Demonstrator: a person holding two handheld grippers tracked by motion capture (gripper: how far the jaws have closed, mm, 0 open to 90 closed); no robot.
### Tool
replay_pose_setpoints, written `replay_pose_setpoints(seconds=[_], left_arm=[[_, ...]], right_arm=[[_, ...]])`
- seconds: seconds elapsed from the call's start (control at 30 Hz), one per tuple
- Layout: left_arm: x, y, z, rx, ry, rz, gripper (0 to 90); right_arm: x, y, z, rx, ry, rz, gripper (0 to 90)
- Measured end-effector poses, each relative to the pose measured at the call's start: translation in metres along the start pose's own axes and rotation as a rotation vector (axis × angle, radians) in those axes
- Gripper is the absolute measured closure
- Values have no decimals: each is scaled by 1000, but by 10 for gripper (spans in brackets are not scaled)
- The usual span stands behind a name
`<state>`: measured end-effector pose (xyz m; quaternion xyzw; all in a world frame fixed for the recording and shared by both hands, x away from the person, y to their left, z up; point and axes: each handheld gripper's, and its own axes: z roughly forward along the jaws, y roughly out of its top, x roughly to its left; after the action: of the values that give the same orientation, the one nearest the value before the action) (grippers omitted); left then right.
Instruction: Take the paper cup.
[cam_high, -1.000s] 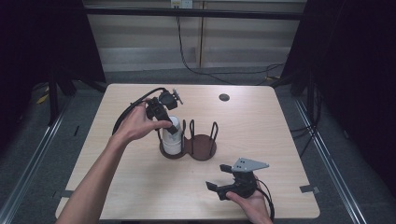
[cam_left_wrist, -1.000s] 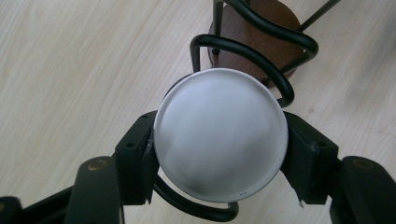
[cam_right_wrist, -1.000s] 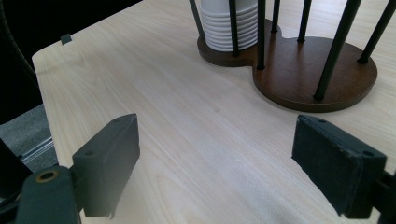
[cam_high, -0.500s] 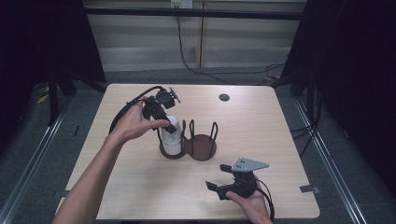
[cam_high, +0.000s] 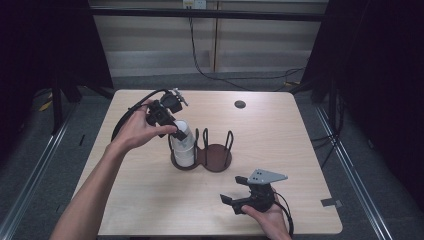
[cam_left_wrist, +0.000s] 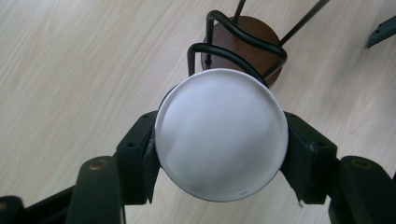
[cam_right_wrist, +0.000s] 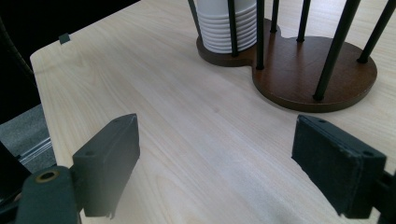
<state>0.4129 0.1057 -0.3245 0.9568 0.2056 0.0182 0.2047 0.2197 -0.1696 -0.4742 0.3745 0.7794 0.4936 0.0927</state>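
Note:
A stack of white paper cups (cam_high: 184, 147) stands upside down in the left ring of a dark brown two-place holder with black wire posts (cam_high: 217, 156). My left gripper (cam_high: 180, 132) comes down from the upper left and is shut on the top cup. In the left gripper view the cup's round base (cam_left_wrist: 222, 140) sits between the two black pads (cam_left_wrist: 140, 154), with the holder (cam_left_wrist: 252, 32) below it. My right gripper (cam_high: 234, 191) rests open near the table's front edge. Its jaws (cam_right_wrist: 233, 163) point at the cup stack (cam_right_wrist: 224, 23) and the holder's base (cam_right_wrist: 303, 74), with nothing between them.
The holder's right ring (cam_high: 220, 150) holds no cups. A small dark round disc (cam_high: 240, 104) lies at the back of the wooden table (cam_high: 300, 150). The left gripper's black cable (cam_high: 131, 112) loops over the table's left side.
The left hand has shifted slightly up and back at the top of the cup stack. The right hand and its gripper have stayed where they were.

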Motion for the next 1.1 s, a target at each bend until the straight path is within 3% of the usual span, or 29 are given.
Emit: replay_pose_setpoints(seconds=[0.3, 0.47, 0.57, 0.63, 0.77, 0.9, 0.97, 1.1], left_arm=[[0, -3, -10, -41, 16, -22, 368], [0, -6, -16, -74, 3, -27, 368], [1, -6, -20, -84, 21, -7, 368], [0, -8, -22, -106, 22, -21, 368], [1, -11, -27, -119, 24, -7, 368], [1, -15, -34, -171, 25, -16, 368], [1, -16, -35, -170, 30, -11, 368], [3, -24, -38, -213, 30, -36, 368]], right_arm=[[0, 0, 0, 1, 1, 3, 146], [0, 0, 1, 3, 3, -2, 146], [0, 0, 1, 5, -1, 1, 145], [0, 0, 1, 4, -3, 1, 145], [0, 0, 1, 3, -2, 3, 145], [0, 0, 1, 3, -3, 4, 145], [0, 0, 1, 3, -3, 5, 146], [0, 0, 2, 4, -3, 4, 145]])
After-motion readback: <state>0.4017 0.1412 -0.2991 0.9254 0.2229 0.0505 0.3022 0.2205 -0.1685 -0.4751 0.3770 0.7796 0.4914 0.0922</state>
